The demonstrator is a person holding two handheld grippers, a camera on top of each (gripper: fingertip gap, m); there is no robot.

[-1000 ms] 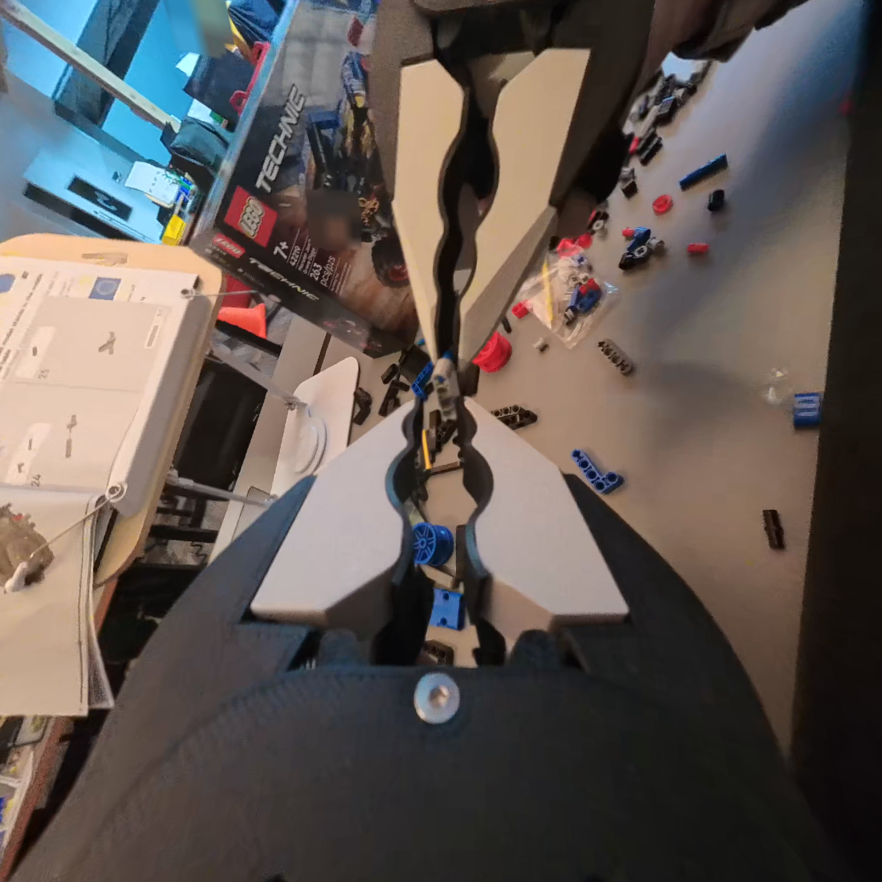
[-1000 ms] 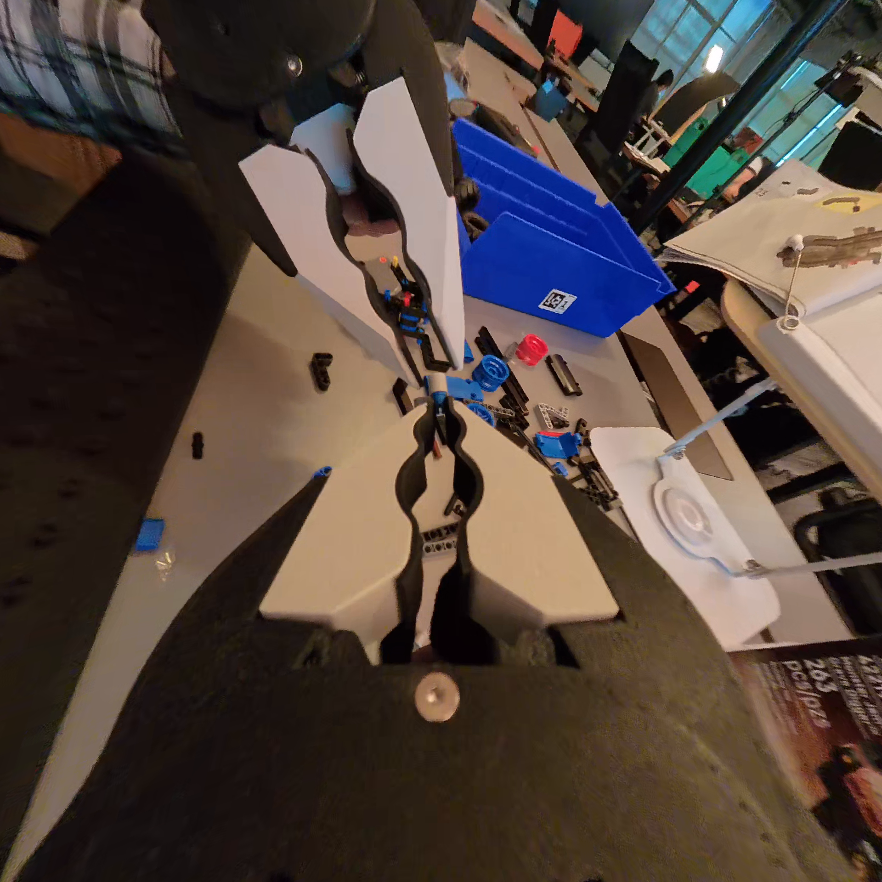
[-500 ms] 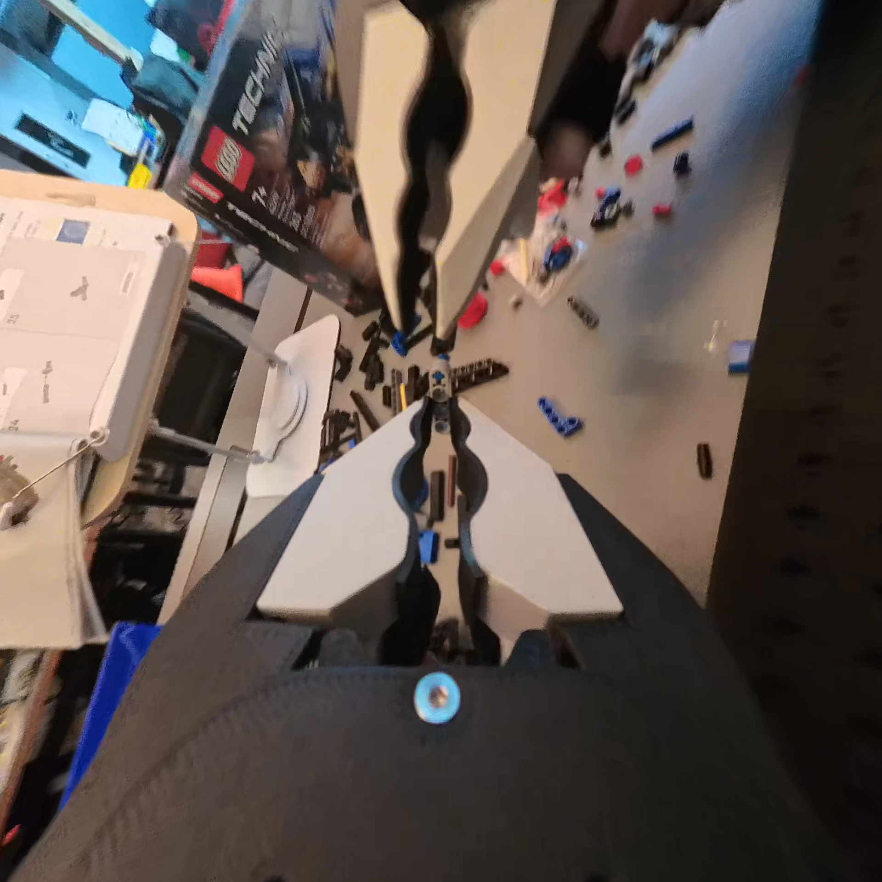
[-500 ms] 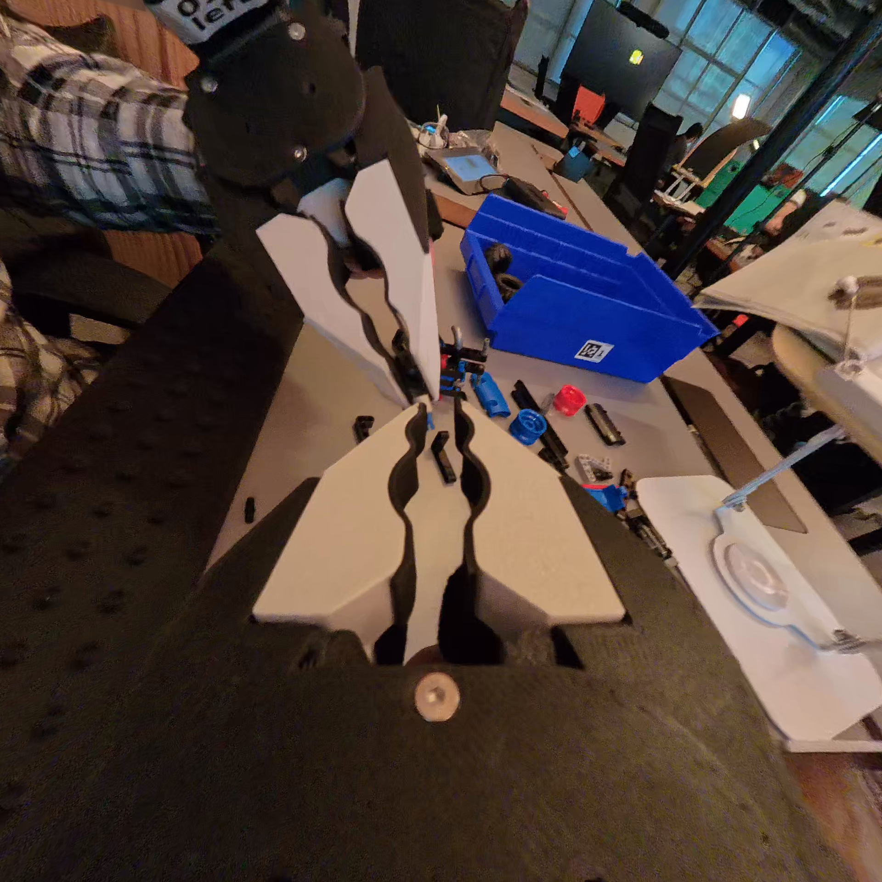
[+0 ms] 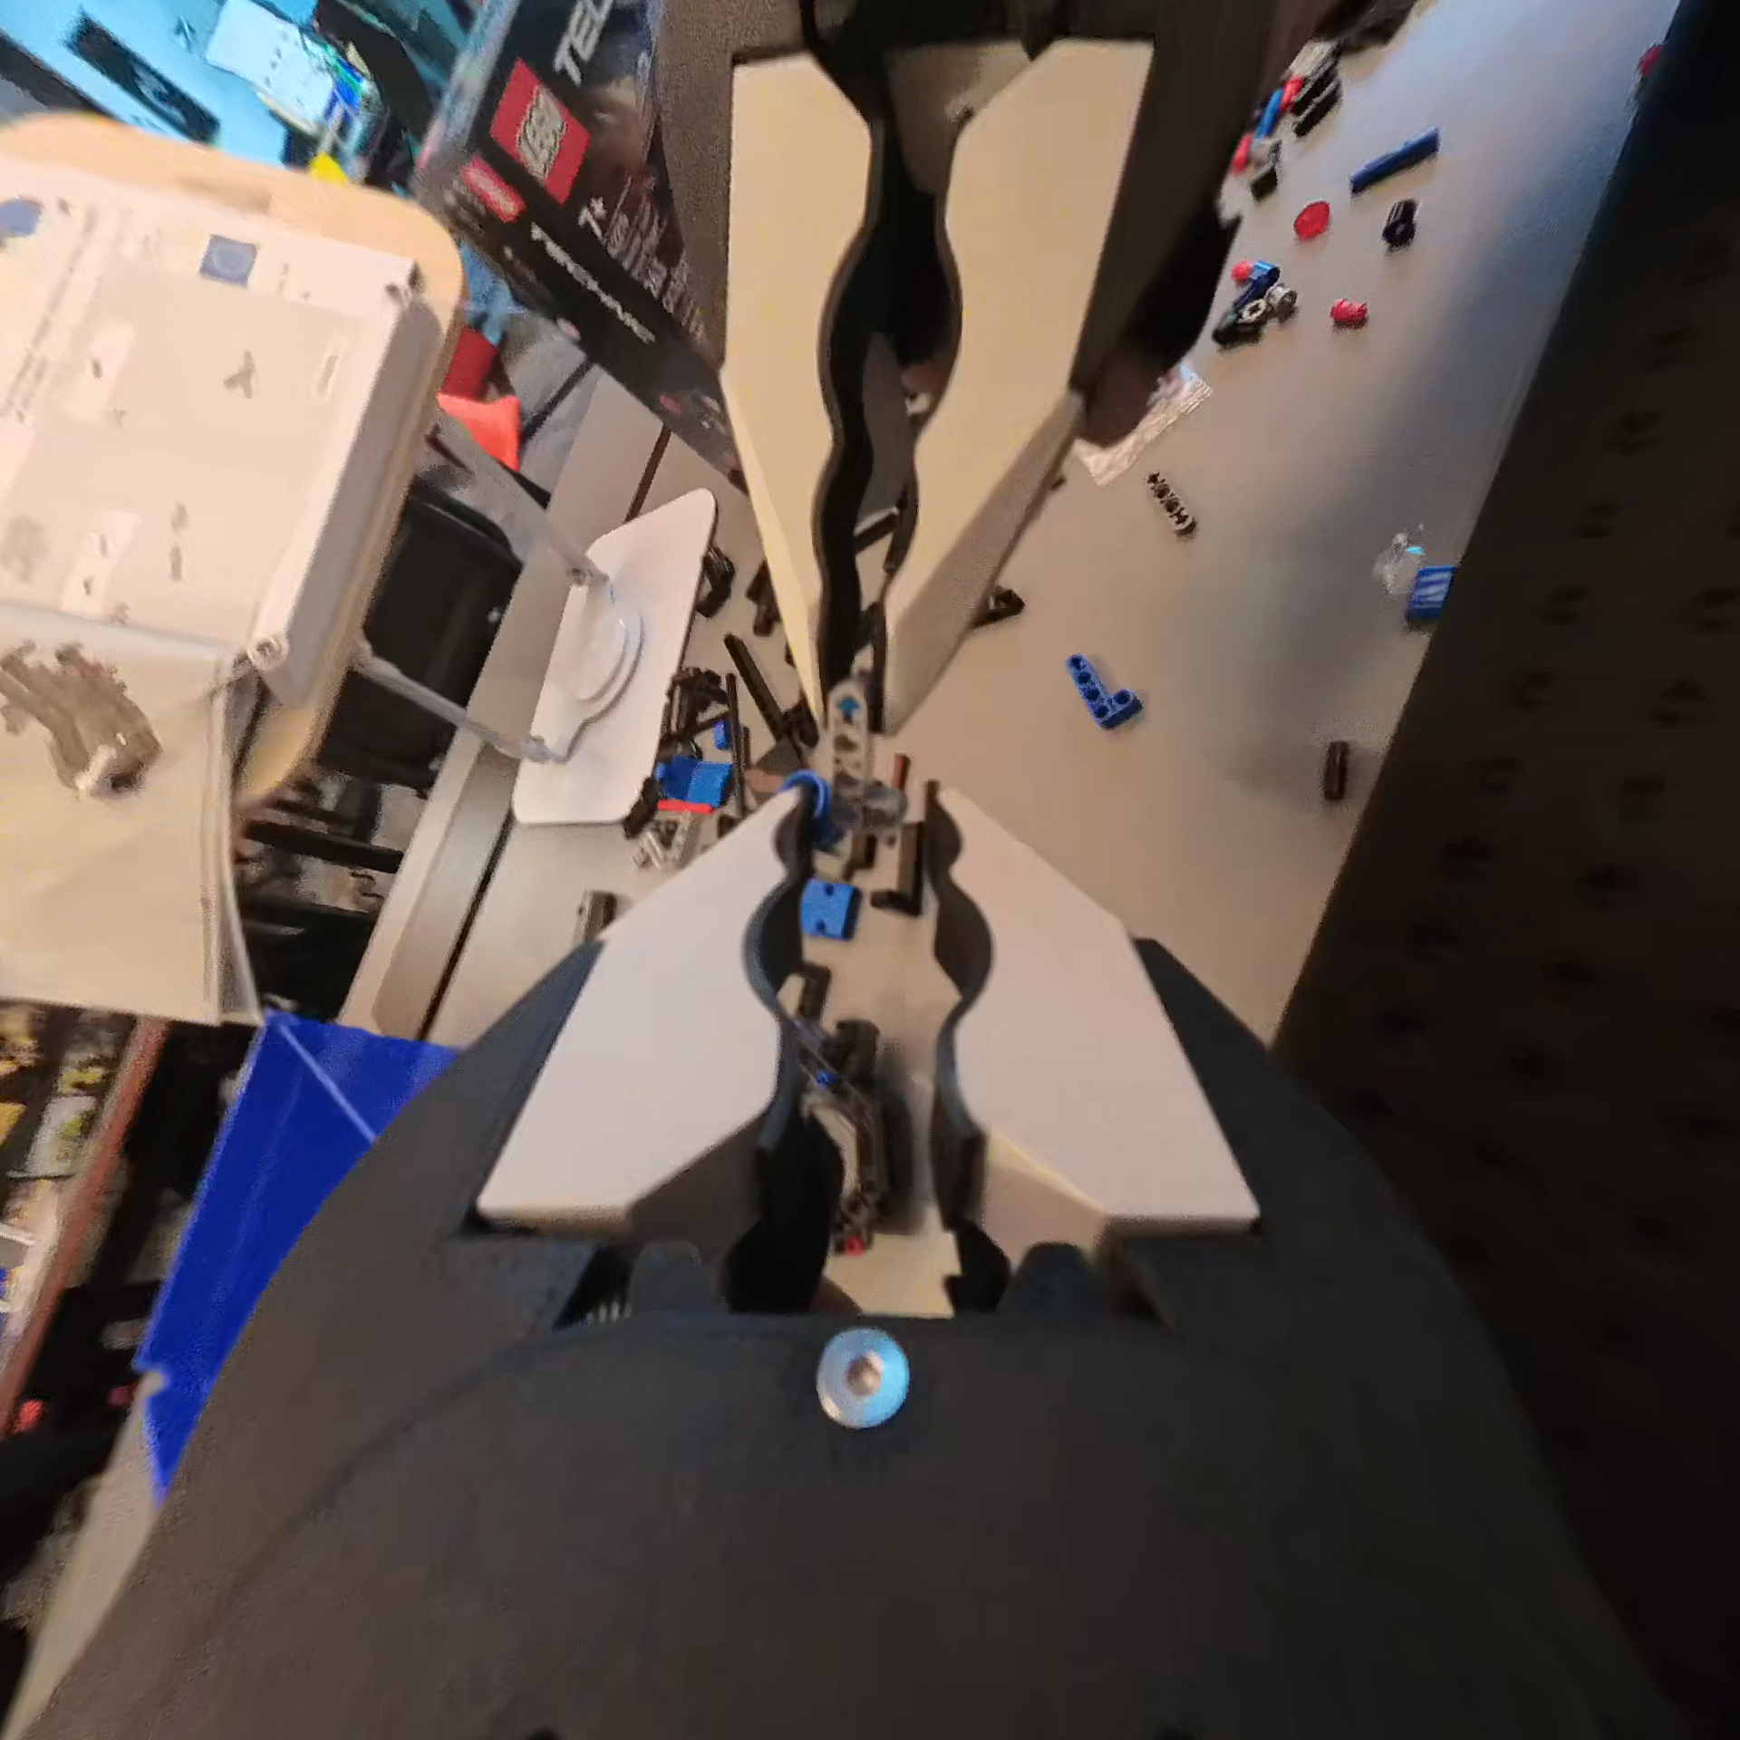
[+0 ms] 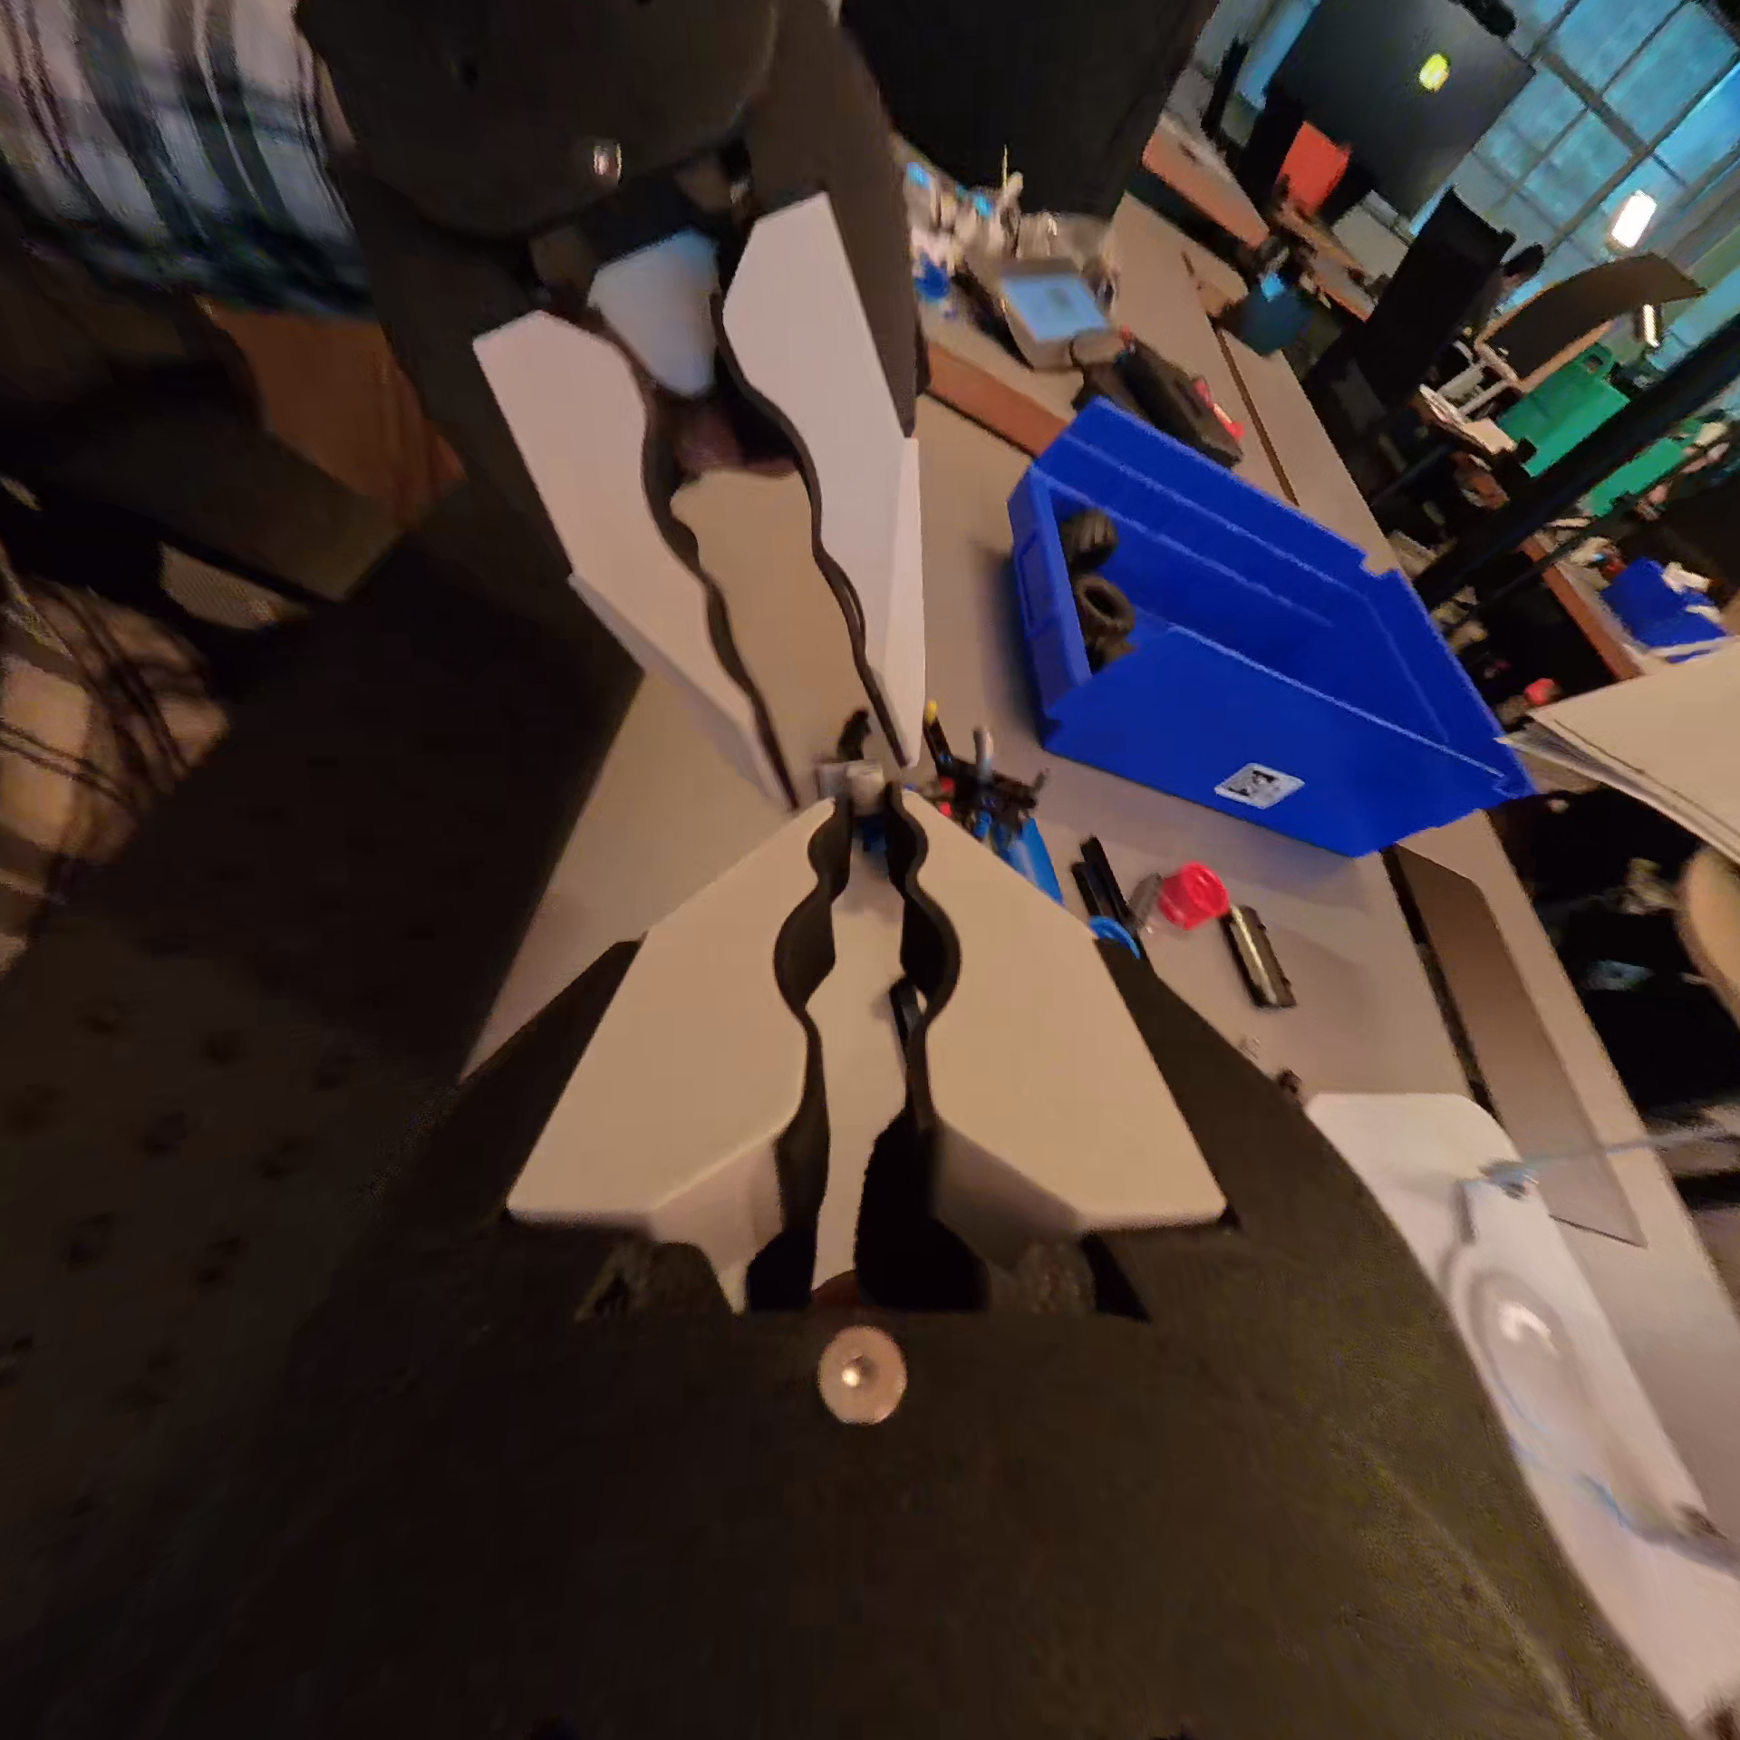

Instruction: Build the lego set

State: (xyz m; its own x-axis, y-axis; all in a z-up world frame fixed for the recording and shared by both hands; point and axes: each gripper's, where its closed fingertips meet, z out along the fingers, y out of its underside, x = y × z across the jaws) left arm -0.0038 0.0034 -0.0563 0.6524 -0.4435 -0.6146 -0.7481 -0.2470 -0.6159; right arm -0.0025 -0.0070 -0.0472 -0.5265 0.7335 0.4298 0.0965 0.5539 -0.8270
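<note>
Pinching a grey beam [image 5: 855, 730], the right gripper [image 6: 861, 800] meets the left gripper [image 5: 861, 800].

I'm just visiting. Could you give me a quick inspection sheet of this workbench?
Surface: grey table, no spills seen.
Job's things: small grey piece; blue angled piece; red round piece; tyres in blue bin; set box; instruction booklet.
Clutter: clear plastic bag; white stand base.
Tools: right tool shut on the small grey piece; left tool open beside it.
Cables: nothing seen.
Surroundings: other desks, windows.
</note>
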